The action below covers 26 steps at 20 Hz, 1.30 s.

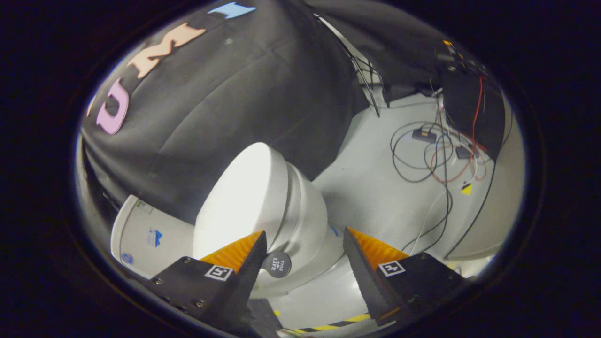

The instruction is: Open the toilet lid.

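Your gripper [305,263] spread wide, gripping nothing. Glossy white plastic toilet lid [242,197] just ahead of fingers, looks raised well off white ceramic toilet bowl [307,220]. Reckon job mostly done; maybe final push upright left.

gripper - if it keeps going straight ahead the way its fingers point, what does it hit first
Most likely the toilet. The gripper is open, and the bowl's rim, under the lid, sits just ahead in the gap between the fingers, nearer one finger. Depth is hard to judge in the fisheye view.
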Tool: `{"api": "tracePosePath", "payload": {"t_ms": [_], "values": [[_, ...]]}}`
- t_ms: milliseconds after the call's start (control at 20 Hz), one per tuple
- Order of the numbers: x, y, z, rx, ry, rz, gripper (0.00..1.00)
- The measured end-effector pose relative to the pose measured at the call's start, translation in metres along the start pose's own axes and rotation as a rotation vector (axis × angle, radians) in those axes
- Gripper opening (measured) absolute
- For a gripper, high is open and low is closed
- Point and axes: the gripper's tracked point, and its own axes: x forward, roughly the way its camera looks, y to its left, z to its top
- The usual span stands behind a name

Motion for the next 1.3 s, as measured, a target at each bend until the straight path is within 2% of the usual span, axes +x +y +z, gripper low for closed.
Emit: {"api": "tracePosePath", "payload": {"t_ms": [200,350,550,1000,1050,1100,1250,1300], "values": [[0.012,0.014,-0.026,0.139,0.085,0.061,0.97],[0.021,0.031,-0.048,0.223,0.149,0.119,0.71],[0.025,0.032,-0.055,0.299,0.186,0.137,0.71],[0.027,0.034,-0.055,0.369,0.221,0.184,0.71],[0.028,0.033,-0.054,0.358,0.22,0.178,0.71],[0.05,0.033,-0.067,0.343,0.219,0.125,0.71],[0.034,0.021,-0.058,0.409,0.216,0.1,0.16],[0.033,0.022,-0.055,0.394,0.207,0.112,0.16]]}}
